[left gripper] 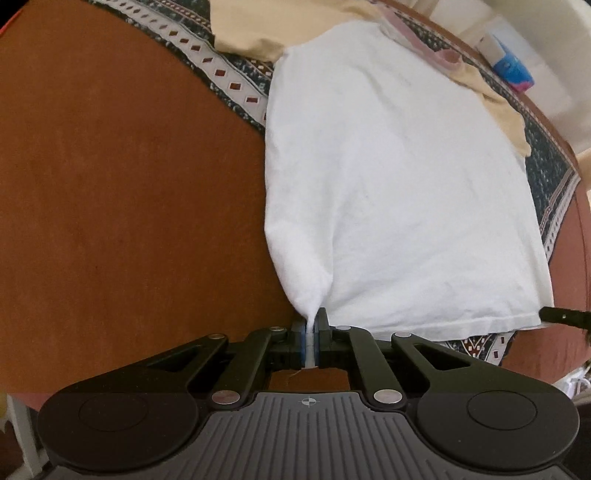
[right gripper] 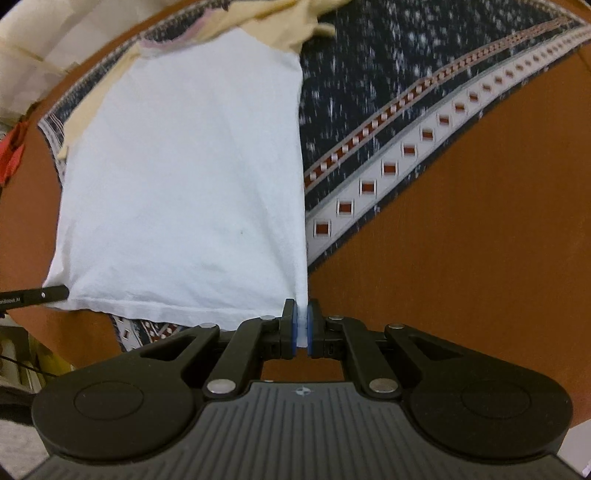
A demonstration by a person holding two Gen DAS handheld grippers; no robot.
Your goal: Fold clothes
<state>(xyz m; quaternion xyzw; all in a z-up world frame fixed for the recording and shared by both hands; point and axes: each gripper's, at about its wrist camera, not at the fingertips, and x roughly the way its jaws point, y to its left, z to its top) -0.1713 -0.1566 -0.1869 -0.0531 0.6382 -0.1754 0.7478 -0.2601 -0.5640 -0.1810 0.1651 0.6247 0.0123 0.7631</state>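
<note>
I am gripping 1 white cotton garment (left gripper: pixel 399 192) with 2 claws: my left claw (left gripper: pixel 310 341) is pinching 1 near corner, my right claw (right gripper: pixel 302 332) the other. It is lying smooth, rectangular, over 1 patterned cloth (right gripper: pixel 388 110) on the rust-coloured bench (left gripper: pixel 129 203).

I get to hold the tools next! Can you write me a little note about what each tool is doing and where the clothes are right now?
Left tool: shut on the near left corner of the white shirt.
Right tool: shut on the near right corner of the same shirt.
Where things are: the shirt lies spread on the patterned cloth over the orange surface, hem nearest you. A cream garment lies at the far end, partly under the shirt.
Done: both hem corners are gripped.
Left: probably lift both corners together and carry the hem toward the far end to fold it. Cream garment looks unfolded.
</note>
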